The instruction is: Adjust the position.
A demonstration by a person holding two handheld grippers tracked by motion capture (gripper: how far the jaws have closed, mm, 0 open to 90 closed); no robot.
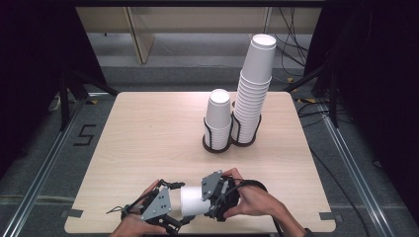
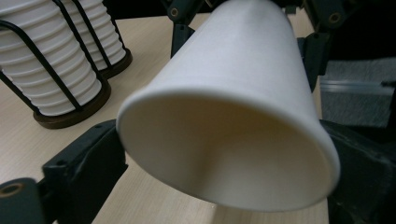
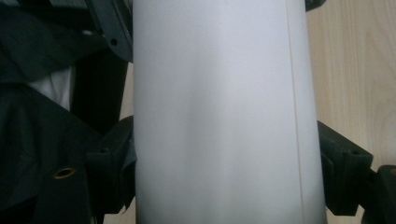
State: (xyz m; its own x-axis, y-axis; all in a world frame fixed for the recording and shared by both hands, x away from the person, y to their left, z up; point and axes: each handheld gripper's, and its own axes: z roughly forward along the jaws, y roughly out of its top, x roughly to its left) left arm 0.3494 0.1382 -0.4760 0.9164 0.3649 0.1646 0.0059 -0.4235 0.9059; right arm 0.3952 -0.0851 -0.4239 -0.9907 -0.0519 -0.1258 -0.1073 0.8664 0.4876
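A white paper cup (image 1: 191, 200) lies on its side in the air near the table's front edge, between both grippers. My right gripper (image 1: 206, 200) is shut on its narrow end; in the right gripper view the cup wall (image 3: 219, 116) sits between the jaws of that gripper (image 3: 224, 158), which press both sides. My left gripper (image 1: 181, 203) faces the cup's mouth. In the left gripper view the open rim (image 2: 233, 116) stands between that gripper's (image 2: 224, 186) jaws, which flank it without squeezing it, so it is open.
A short stack of cups (image 1: 218, 116) and a tall stack (image 1: 254, 94) stand in black wire holders at the far middle of the wooden table (image 1: 148, 138). Both stacks (image 2: 51, 70) (image 2: 98, 37) also appear in the left gripper view. Dark stands flank the table.
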